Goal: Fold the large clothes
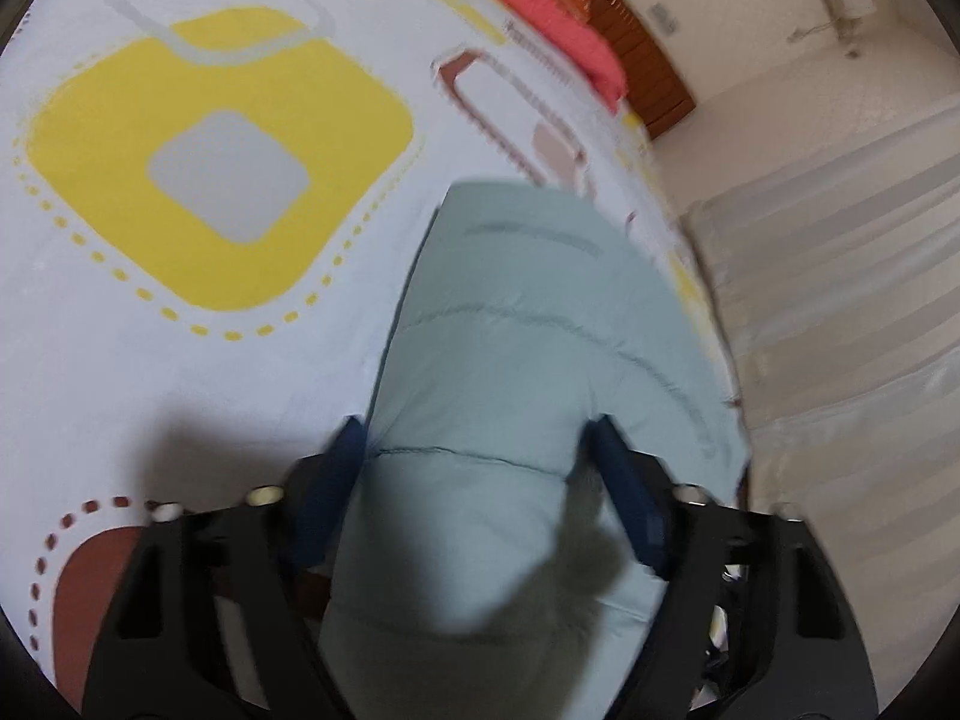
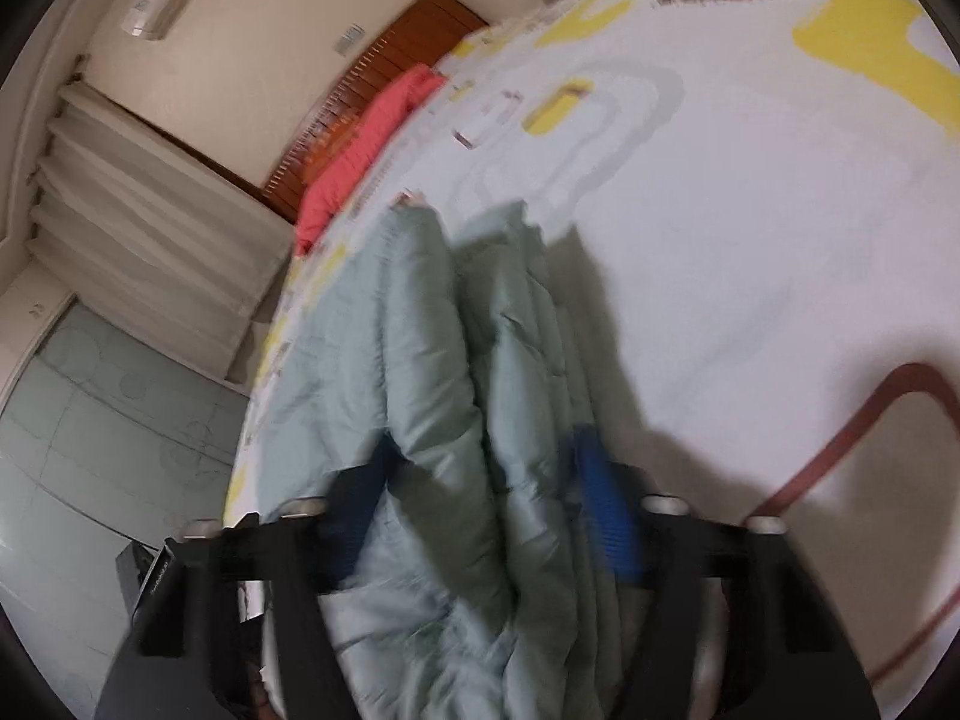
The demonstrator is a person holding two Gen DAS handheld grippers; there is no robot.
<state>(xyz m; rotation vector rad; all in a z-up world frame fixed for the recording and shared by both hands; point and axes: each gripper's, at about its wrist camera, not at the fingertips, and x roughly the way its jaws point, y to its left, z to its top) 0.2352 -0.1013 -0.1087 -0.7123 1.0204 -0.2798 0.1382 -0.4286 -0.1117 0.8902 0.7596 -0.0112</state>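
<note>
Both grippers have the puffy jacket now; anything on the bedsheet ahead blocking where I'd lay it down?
Nothing visible does. The pale green jacket sits between both grippers' fingers, and the patterned bedsheet beyond it shows only print. The pink bedding lies far off by the headboard.

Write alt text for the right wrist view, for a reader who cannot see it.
The right gripper, with blue-padded fingers, has bunched folds of a pale green quilted puffer jacket between its fingers, over a white bedsheet with yellow and brown shapes. A coral-red pillow lies by the wooden headboard beyond.
</note>
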